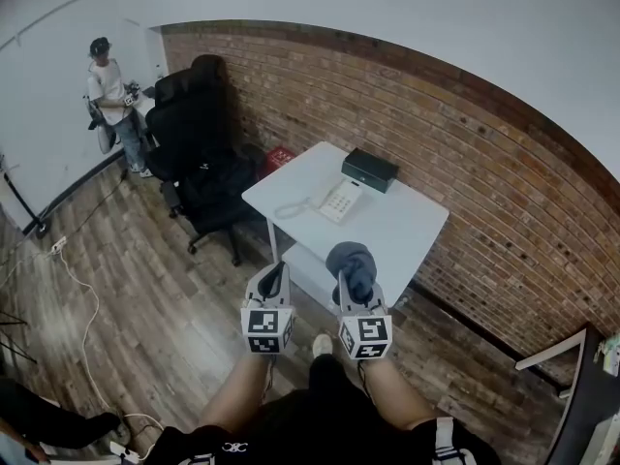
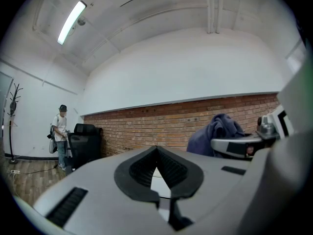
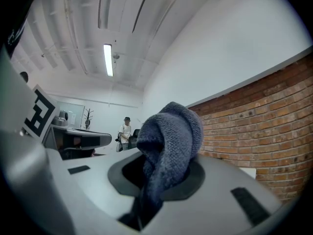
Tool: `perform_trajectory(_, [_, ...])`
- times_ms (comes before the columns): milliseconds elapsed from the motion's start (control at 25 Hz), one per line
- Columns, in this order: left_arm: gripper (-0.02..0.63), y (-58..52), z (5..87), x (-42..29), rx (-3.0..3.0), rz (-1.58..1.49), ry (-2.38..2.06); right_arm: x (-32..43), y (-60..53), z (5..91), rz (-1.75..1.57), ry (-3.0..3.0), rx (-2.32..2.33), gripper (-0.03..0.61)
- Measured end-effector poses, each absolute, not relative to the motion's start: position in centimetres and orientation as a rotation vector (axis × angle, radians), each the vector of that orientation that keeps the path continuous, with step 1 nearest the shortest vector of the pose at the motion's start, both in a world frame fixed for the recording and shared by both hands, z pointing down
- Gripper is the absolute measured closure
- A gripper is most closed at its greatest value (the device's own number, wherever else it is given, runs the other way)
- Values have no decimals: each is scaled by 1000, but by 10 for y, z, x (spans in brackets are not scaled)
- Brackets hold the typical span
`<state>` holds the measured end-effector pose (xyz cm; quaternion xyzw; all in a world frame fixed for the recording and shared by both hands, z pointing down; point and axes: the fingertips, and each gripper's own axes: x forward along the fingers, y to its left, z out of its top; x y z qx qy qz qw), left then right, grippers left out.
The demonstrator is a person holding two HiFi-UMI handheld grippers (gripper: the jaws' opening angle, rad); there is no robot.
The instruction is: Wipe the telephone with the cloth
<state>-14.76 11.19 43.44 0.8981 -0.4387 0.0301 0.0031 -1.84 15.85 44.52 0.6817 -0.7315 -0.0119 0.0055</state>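
- Pinching the bunched blue cloth, the right gripper is closed on it; the left gripper is empty, jaws seemingly together.
- Soft, light and limp, the cloth is best gripped bunched.
- The telephone is set on the white table, well ahead; it is judged light and likely to slide if pressed.

I count one telephone, one black box, one cloth, one office chair, one left tool, one right tool.
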Motion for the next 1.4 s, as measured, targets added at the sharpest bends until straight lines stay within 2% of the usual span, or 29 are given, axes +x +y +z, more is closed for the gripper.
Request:
perform_trajectory(360, [618, 29, 438, -111, 2834, 101, -1379, 19, 73, 450, -43, -2310, 2144, 540])
perform_trajectory(960, [618, -133, 438, -9, 2811, 202, -1367, 135, -98, 451, 30, -2302, 2153, 540])
perform_trajectory(1400, [618, -192, 454, 34, 2783, 278, -1342, 179, -168, 473, 107, -2336, 2065, 540])
